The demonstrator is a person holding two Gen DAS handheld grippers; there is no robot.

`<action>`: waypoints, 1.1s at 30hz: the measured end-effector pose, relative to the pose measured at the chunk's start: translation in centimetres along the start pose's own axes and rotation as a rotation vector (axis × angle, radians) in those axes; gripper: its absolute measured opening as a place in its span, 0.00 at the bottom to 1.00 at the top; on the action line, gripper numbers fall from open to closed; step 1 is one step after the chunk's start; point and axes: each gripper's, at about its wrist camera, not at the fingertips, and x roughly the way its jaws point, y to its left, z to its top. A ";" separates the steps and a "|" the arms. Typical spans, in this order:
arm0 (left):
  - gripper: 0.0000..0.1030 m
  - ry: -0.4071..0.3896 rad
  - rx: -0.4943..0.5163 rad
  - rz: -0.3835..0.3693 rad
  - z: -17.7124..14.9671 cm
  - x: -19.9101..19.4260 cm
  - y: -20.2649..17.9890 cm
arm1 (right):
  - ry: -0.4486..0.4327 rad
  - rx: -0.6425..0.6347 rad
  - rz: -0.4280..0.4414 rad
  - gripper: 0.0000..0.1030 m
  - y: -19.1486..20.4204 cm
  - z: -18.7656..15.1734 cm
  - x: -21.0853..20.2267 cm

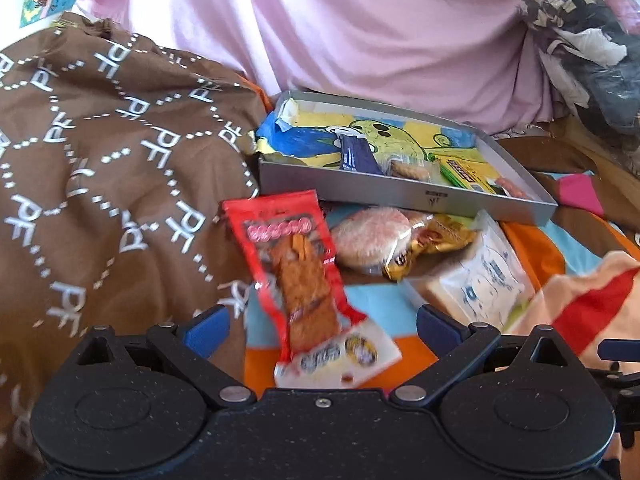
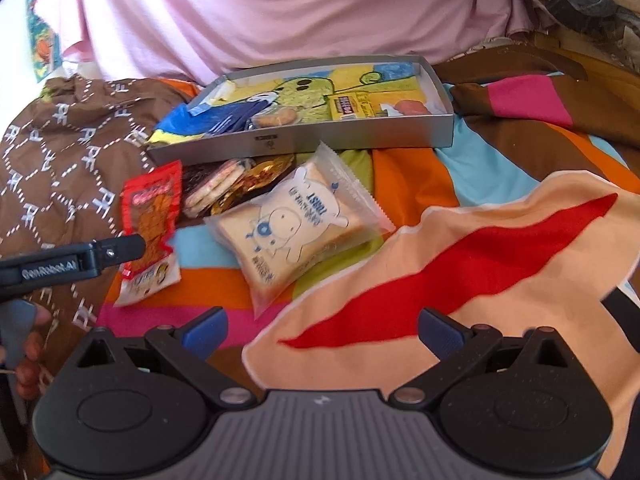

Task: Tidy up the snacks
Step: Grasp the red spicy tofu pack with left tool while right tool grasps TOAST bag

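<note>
A red snack packet point(image 1: 298, 276) lies on the striped bedspread between the wide-apart fingers of my open left gripper point(image 1: 320, 330). In the right wrist view one left finger point(image 2: 124, 248) sits beside that packet point(image 2: 150, 220). Just beyond lie a round cracker pack point(image 1: 368, 240), a gold wrapper point(image 1: 432, 244) and a clear toast packet point(image 2: 296, 228). The grey tray point(image 2: 320, 136) behind them holds a blue packet point(image 1: 356, 156), a biscuit point(image 1: 408, 170) and a yellow box point(image 2: 352, 106). My right gripper point(image 2: 322, 328) is open above a peach-and-red cloth, holding nothing.
A brown patterned cloth point(image 1: 100, 180) is heaped on the left. The peach-and-red cloth point(image 2: 460, 272) covers the near right of the striped bedspread point(image 2: 480, 168). A pink sheet point(image 1: 360, 40) hangs behind the tray. A hand point(image 2: 28, 344) holds the left gripper.
</note>
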 end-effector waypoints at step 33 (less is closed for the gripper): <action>0.97 0.089 -0.061 0.004 1.5 5.4 2.5 | 0.266 0.240 -0.124 1.00 0.3 8.7 11.9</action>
